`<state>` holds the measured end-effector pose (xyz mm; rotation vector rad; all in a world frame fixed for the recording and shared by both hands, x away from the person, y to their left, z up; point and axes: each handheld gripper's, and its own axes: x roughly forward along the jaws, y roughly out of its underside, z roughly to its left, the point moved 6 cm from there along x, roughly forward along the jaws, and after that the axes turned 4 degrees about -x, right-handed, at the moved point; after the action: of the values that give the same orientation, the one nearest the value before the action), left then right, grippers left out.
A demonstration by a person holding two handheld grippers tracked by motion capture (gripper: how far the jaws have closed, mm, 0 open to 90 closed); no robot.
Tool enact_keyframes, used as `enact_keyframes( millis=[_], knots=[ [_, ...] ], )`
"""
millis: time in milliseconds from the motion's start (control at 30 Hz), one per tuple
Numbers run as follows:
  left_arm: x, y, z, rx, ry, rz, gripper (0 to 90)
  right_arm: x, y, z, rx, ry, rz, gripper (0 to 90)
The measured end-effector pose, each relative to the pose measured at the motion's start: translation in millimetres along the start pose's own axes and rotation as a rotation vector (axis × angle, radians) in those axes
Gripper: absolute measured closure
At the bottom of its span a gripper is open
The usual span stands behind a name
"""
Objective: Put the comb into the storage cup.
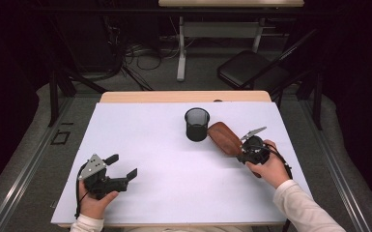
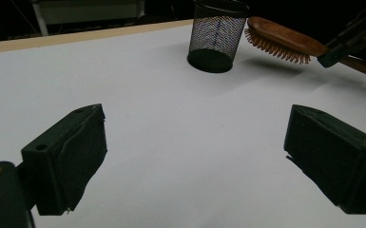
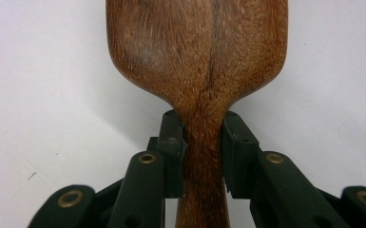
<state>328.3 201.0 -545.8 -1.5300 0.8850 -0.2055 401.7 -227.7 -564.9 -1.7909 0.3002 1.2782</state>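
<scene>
The right gripper (image 1: 245, 150) clamps the brush (image 1: 224, 138) by its handle, lifted just right of the cup (image 1: 196, 123); dropping it in remains. The left gripper (image 1: 121, 169) rests open, empty, near left.

On the tabletop (image 1: 164, 164), a mesh cup (image 1: 196, 124) is standing upright toward the far edge, a little right of the middle. Just to its right, a hairbrush (image 1: 224, 138) is hanging above the surface, its head lying close beside the cup, whether touching cannot be told, and its handle running back toward the near right. The right hand-held gripper (image 1: 245, 153) is sitting at that handle, near the right edge. The left hand-held gripper (image 1: 124, 169) is sitting at the near left, well apart from the cup and brush. Behind the tabletop, on the floor, a chair (image 1: 253, 67) is standing to the right, with another table (image 1: 222, 19) farther back.
</scene>
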Motion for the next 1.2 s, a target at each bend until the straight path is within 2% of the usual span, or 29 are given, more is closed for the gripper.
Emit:
enact_keyframes(
  millis=[367,500,667,933,1200],
  knots=[
    [0.1,0.1,-0.2,0.002,0.000,0.001,6.9,-14.3,-1.0,8.6,-0.032,0.005,-0.033,73.1],
    [0.5,0.2,-0.7,0.004,0.001,0.002,6.9,-20.7,-3.9,15.5,-0.052,0.002,-0.066,73.1],
    [0.9,0.2,-0.8,0.004,0.003,0.001,6.9,-25.4,-7.9,20.2,-0.053,-0.005,-0.098,73.1],
    [0.6,0.4,-0.4,0.003,0.001,0.003,6.9,-32.5,-22.1,27.7,-0.056,-0.011,-0.152,73.1],
    [0.9,0.3,-0.8,0.004,0.003,0.002,7.0,-31.9,-37.0,37.2,-0.067,-0.025,-0.197,73.1]
  ],
)
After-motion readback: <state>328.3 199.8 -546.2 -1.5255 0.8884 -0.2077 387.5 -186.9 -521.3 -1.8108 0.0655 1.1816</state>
